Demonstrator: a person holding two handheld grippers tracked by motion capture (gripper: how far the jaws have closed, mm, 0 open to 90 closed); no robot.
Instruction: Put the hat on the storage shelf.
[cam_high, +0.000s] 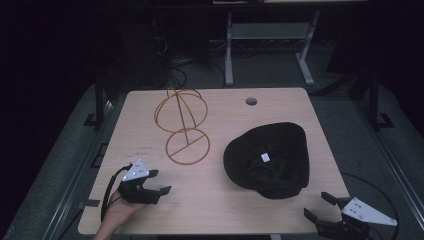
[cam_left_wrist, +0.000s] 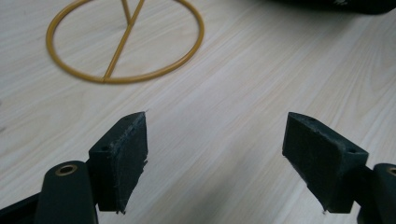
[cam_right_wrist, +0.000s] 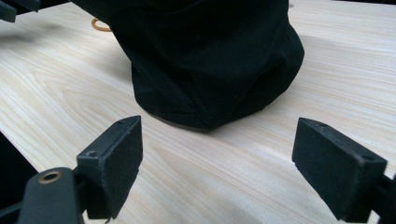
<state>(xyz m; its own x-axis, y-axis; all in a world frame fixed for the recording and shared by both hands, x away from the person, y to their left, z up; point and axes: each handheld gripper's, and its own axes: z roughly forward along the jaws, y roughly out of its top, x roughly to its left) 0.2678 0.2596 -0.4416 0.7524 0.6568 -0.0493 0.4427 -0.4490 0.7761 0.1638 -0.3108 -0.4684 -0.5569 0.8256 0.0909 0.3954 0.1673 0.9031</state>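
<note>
A black hat (cam_high: 267, 159) lies upside down on the right half of the wooden table (cam_high: 220, 200), a small white label inside it. A gold wire hat stand (cam_high: 181, 125) stands left of centre, its round base ring (cam_left_wrist: 126, 39) flat on the wood. My left gripper (cam_high: 159, 181) hovers open at the front left, pointing toward the ring, nothing between its jaws. My right gripper (cam_high: 317, 205) is open at the front right corner, facing the hat (cam_right_wrist: 205, 60) a short way off, with bare wood between its jaws.
A round cable hole (cam_high: 251, 101) sits near the table's far edge. Beyond the table are a dark floor, cables and a grey desk frame (cam_high: 270, 45). A cable loops off the right front corner.
</note>
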